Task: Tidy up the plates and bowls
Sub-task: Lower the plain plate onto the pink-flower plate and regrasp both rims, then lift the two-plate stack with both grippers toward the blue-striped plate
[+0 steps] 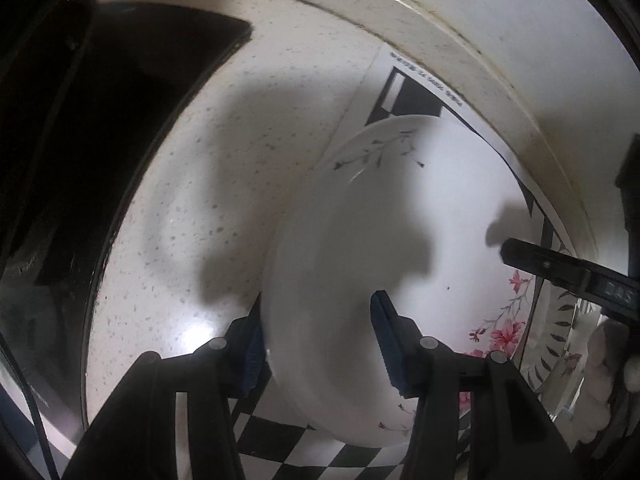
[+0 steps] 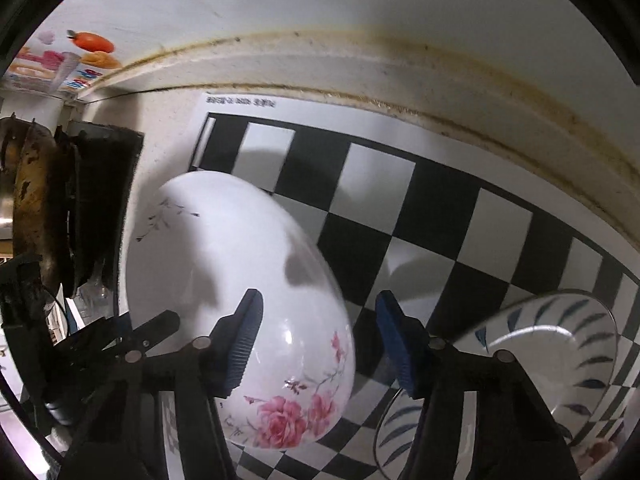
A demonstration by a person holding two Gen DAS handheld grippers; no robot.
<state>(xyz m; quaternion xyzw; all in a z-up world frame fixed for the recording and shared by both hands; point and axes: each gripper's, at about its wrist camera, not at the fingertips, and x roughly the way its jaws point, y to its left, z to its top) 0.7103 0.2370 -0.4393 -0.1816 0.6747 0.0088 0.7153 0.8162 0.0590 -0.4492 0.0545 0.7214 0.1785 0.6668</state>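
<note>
1. Looking down from my left gripper point(image 1: 316, 336), I see its two blue-padded fingers straddling the near rim of a white floral plate point(image 1: 400, 264); one pad sits outside the rim, the other over the plate's inside, and I cannot tell whether they press on it.
2. The plate lies on a black-and-white checkerboard sheet point(image 1: 272, 440) spread on a speckled countertop point(image 1: 192, 184), close to the stained backsplash ledge point(image 1: 472, 36).
3. My right gripper point(image 2: 320, 340) hangs above the same plate point(image 2: 224, 280), its jaws apart: the left pad is over the plate's pink-flowered edge, the right pad over the checkerboard sheet point(image 2: 440, 208), with nothing clamped between them.
4. A blue-leaf patterned bowl point(image 2: 560, 344) sits at the right of that view, near the plate on the sheet.
5. A dark, grimy stove burner point(image 2: 80, 208) stands to the left of the plate.
</note>
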